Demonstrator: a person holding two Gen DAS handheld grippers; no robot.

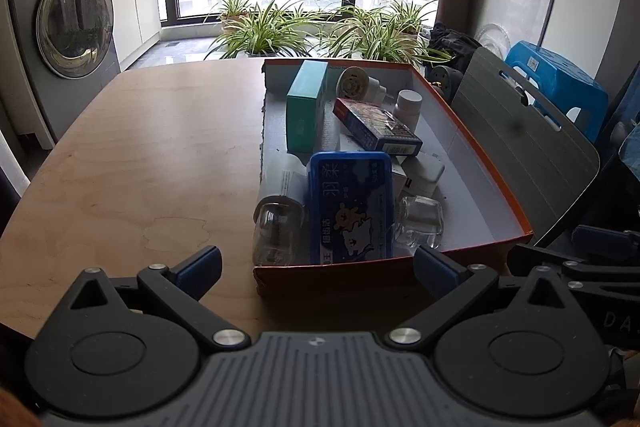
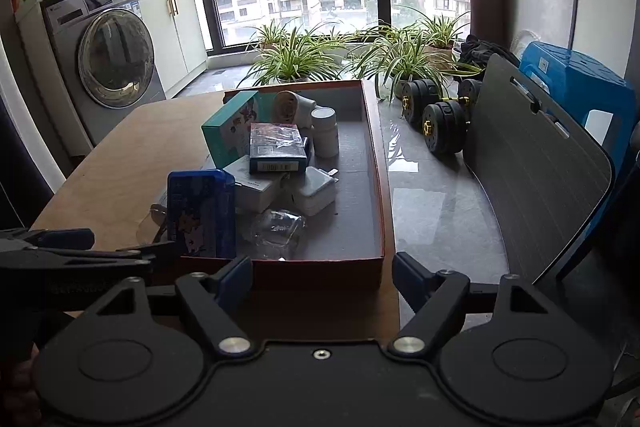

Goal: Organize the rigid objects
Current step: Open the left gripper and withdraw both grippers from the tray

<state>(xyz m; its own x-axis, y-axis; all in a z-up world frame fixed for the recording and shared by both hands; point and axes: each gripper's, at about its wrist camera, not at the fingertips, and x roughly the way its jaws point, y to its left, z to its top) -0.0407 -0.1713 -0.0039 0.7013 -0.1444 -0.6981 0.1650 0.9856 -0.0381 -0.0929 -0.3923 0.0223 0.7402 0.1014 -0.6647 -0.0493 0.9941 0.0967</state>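
Observation:
An orange-rimmed cardboard box [image 1: 472, 147] [image 2: 378, 163] stands on the wooden table [image 1: 140, 163]. It holds a blue plastic case [image 1: 350, 207] [image 2: 202, 213], a teal carton [image 1: 306, 105] [image 2: 230, 135], a dark blue packet [image 1: 378, 125] [image 2: 276, 147], a white pill bottle [image 1: 408, 107] [image 2: 325, 131], a white charger [image 1: 424, 173] [image 2: 316, 189], a glass jar [image 1: 278, 231] and a small glass bottle [image 1: 420, 223]. My left gripper [image 1: 318, 267] is open and empty just in front of the box's near wall. My right gripper [image 2: 322, 277] is open and empty at the box's near right corner.
A grey chair back [image 1: 524, 143] [image 2: 536, 163] stands right of the table. Dumbbells [image 2: 436, 111], potted plants [image 1: 272, 27] and a blue stool [image 1: 560, 79] are beyond. A washing machine [image 1: 64, 27] stands at the left. The left gripper's body shows in the right wrist view [image 2: 72, 251].

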